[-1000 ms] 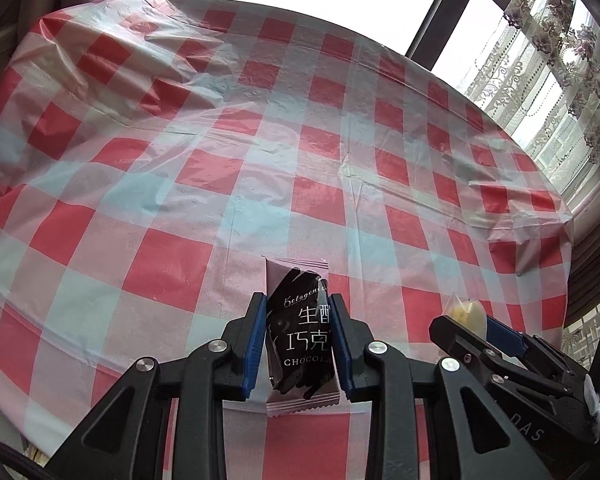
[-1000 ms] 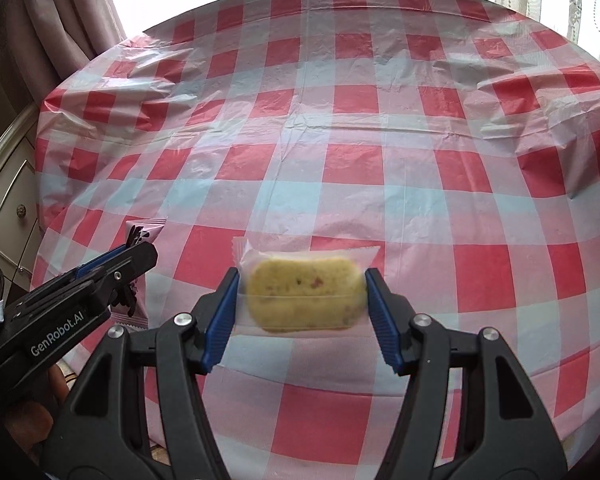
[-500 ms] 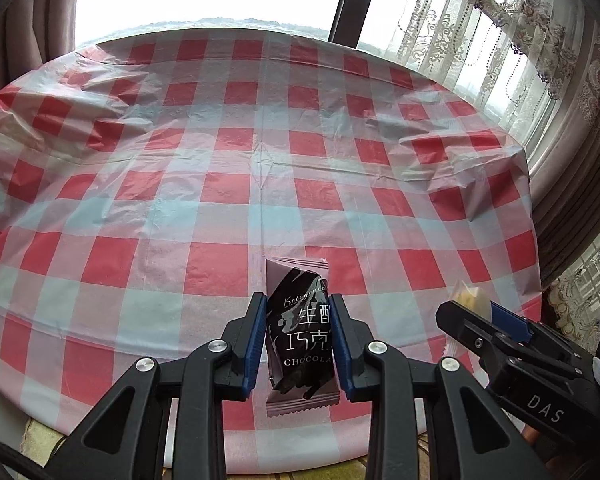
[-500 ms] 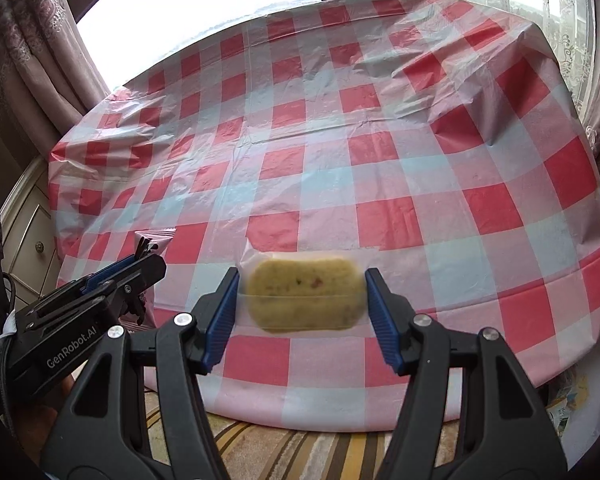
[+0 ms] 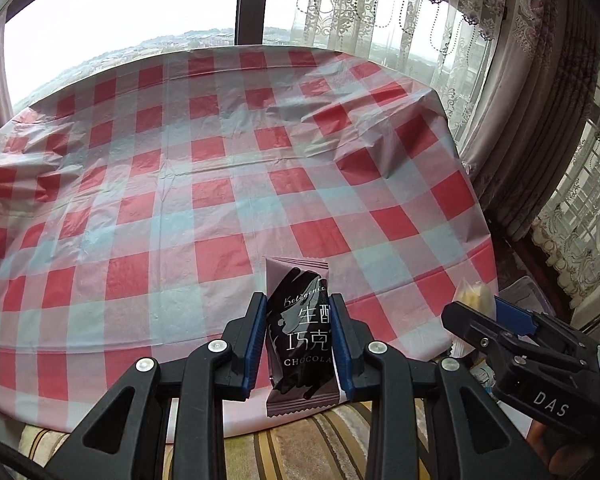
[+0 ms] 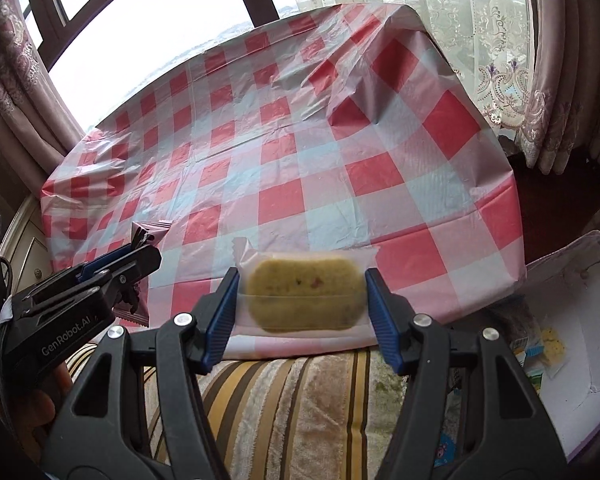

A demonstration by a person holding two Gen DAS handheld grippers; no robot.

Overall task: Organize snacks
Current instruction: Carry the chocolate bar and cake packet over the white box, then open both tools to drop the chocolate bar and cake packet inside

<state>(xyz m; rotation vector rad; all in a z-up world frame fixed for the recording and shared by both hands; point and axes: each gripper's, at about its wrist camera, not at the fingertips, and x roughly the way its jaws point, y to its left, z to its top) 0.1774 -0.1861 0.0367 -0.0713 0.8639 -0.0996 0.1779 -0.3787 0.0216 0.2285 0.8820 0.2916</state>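
My left gripper [image 5: 298, 332] is shut on a black and mauve chocolate packet [image 5: 300, 328], held upright in the air over the near edge of the table. My right gripper [image 6: 300, 300] is shut on a yellow cake in a clear wrapper [image 6: 304, 296], gripped by its two ends. In the left wrist view the right gripper [image 5: 496, 320] shows at the lower right with the cake [image 5: 476, 294] peeking out. The right wrist view has the left gripper [image 6: 112, 268] at the left with the chocolate packet [image 6: 150, 232] sticking up from it.
The table wears a red and white checked cloth [image 5: 220, 184], with nothing lying on it. Below its near edge is a striped cushion [image 6: 300, 400]. A clear storage box [image 6: 572, 320] with snack packets sits on the floor at the right. Curtains [image 5: 540, 100] and windows stand behind.
Both grippers have pulled back from over the table and rolled, keeping their snacks. The table's near edge, the striped cushion and the box at the right have come into view.
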